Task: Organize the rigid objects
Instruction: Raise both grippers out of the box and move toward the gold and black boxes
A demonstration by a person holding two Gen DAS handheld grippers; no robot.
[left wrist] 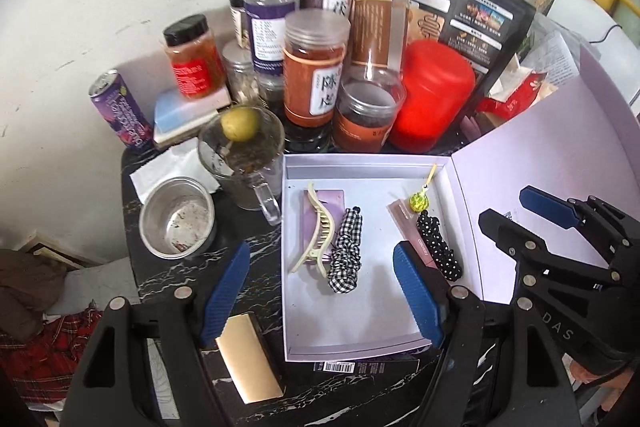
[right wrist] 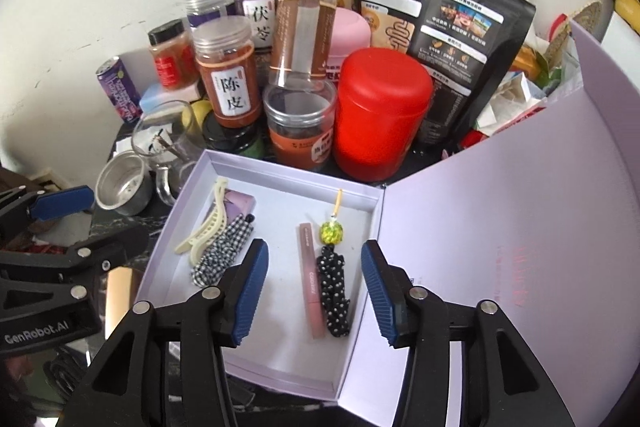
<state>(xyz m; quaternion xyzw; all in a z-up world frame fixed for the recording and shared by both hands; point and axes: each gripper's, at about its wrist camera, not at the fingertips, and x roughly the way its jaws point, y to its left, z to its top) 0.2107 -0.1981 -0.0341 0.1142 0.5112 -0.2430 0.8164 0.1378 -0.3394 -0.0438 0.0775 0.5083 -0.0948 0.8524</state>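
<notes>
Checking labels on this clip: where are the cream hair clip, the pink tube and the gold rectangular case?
cream hair clip (left wrist: 318, 227), left wrist view, middle of its curved spine.
pink tube (right wrist: 311, 281), right wrist view, mid-length of its body.
gold rectangular case (left wrist: 248, 357), left wrist view, centre of its top face.

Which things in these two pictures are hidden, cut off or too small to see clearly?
- Purple card: left wrist view, mostly covered by the cream hair claw.
- Gold flat object: left wrist view, its left edge is behind the left hand-held gripper finger; what it is, unclear.
- Box lid: right wrist view, cut by the frame edge; its red print is too faint to read.
</notes>
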